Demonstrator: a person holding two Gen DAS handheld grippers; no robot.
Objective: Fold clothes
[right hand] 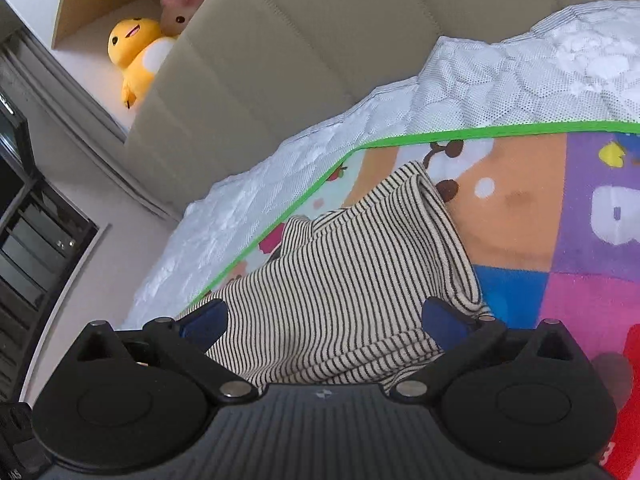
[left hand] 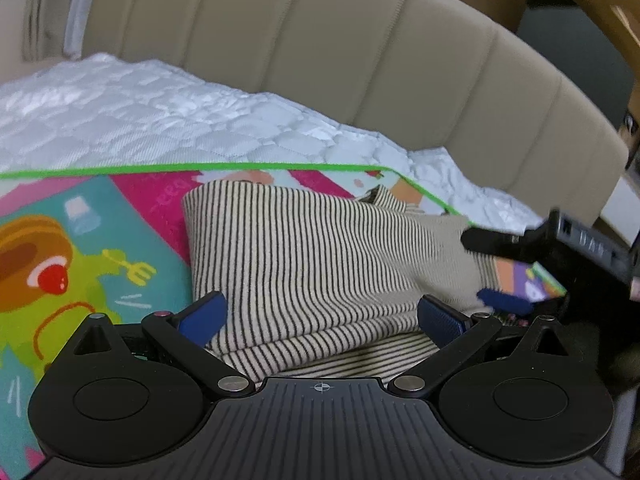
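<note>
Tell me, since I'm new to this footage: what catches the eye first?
A striped garment, partly folded, lies on a bright cartoon mat edged in green, spread over a white quilted mattress. Both the left gripper and right gripper are open around its near edge. Behind the beige headboard sits a yellow plush toy.

Soft even daylight, strong fisheye edge curvature, slight motion blur.

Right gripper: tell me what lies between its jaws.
The striped garment fills the gap of the right gripper, jaws wide apart; the right wrist view shows it.
</note>
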